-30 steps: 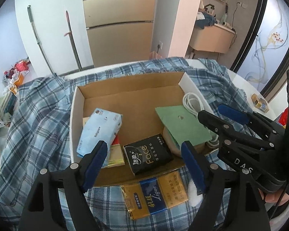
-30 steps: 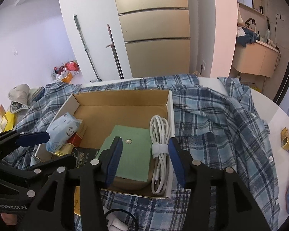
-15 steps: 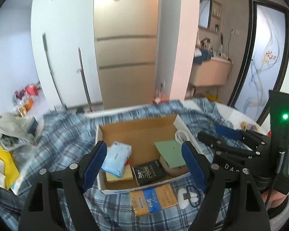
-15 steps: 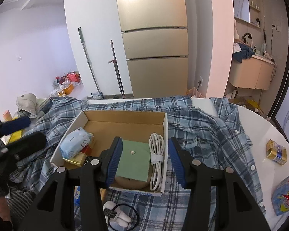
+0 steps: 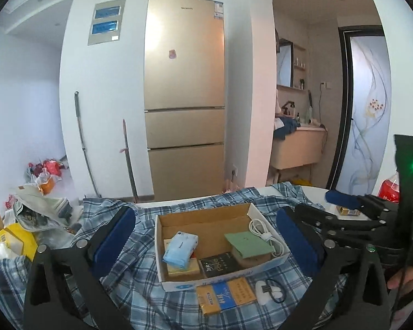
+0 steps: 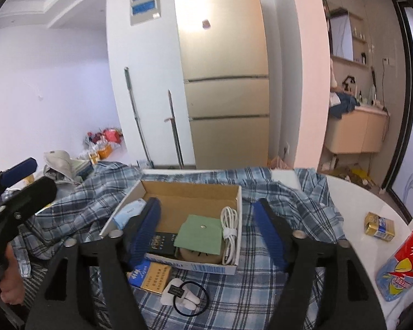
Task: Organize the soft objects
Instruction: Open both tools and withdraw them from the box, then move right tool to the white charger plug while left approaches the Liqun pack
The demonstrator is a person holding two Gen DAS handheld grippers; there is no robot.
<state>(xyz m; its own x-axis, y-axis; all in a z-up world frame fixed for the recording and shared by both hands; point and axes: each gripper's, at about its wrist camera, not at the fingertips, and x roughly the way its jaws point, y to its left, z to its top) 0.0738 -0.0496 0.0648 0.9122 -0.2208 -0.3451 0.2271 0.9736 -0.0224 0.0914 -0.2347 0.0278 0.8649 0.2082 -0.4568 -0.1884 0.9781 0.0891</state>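
"Face" on the black packet (image 5: 221, 264) in the box; "ice tea" on the red-labelled bottle (image 6: 404, 264).

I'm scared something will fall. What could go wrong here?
The yellow and blue pack and the white charger lie loose on the rumpled plaid shirt, outside the box; tugging the shirt could slide them off. The red bottle stands near the table edge, so a swinging right gripper might tip it.
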